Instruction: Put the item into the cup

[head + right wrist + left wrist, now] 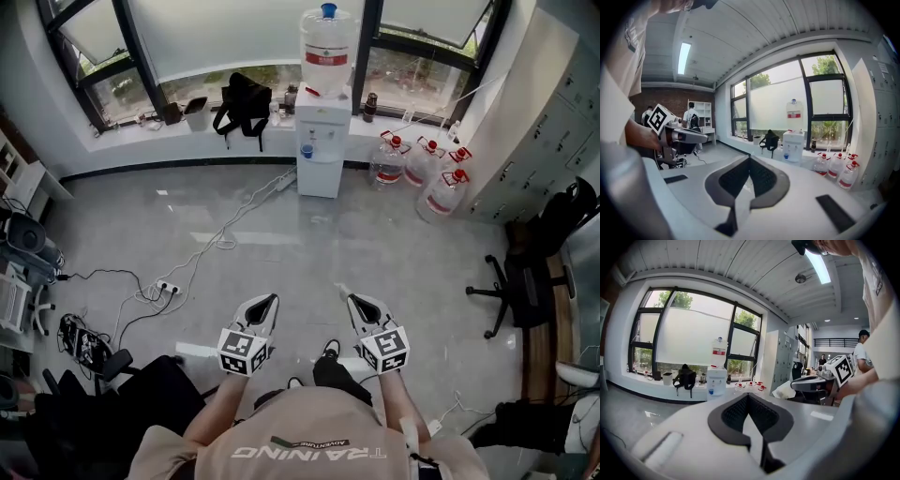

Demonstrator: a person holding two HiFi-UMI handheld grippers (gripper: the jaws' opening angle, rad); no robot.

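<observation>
left gripper [271, 300]: clenched, its dark pads met at the tips with nothing between them; held low in front of the person.
right gripper [353, 300]: likewise clenched and empty, level with the left and near it.
item: not seen in any view; neither claw carried it.
cup: not seen either; no bench or table showed within reach.
handling: weight, stiffness and slip could not be judged with the item out of sight; where to take hold was open too, and the claws would have had to release first.
floor [281, 239]: smooth, glossy grey, and bare in the middle ahead of the grippers, the widest open room for moving.
far edge: a water dispenser [321, 141] stood against the window wall, with spare water bottles [422, 178] just beside it towards the right corner.
left edge: cables and a power strip [169, 286] trailed across the floor, likely a trip risk.
right edge: an office chair [520, 281] stood by the lockers [553, 131], which narrowed that side.
window sill [122, 127]: a backpack [242, 101] and small containers, too small to name.
</observation>
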